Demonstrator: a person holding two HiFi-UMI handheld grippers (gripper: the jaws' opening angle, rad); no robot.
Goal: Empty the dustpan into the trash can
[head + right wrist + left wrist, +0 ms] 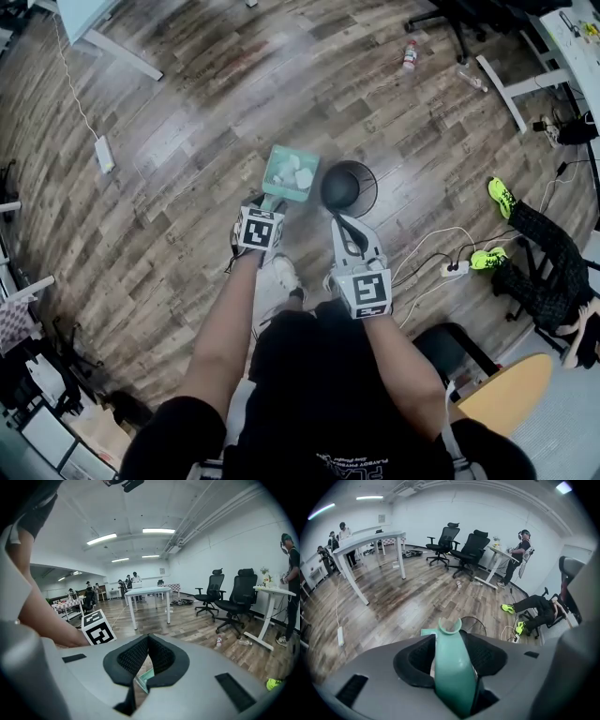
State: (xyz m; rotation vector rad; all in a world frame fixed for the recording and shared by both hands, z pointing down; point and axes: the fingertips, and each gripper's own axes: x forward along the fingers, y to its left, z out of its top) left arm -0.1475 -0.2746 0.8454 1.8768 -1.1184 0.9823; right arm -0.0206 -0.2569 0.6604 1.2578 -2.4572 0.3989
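Note:
The mint-green dustpan (289, 173) holds several white scraps and sits low over the wood floor, just left of the round black trash can (370, 192). My left gripper (272, 202) is shut on the dustpan handle (452, 667), whose sides lie against both pads. The can's rim (478, 623) shows just beyond the handle. My right gripper (344, 223) hovers close in front of the can, shut with nothing in it; its pads meet at the tips (148, 639). A corner of the dustpan (146, 677) shows below them.
A white power strip with cables (455, 267) lies to the right. Beyond it a person in neon-yellow shoes (534, 234) sits on the floor. A black chair (450, 347) and a round yellow table (511, 389) stand at the near right. White desk legs (122, 52) are far left.

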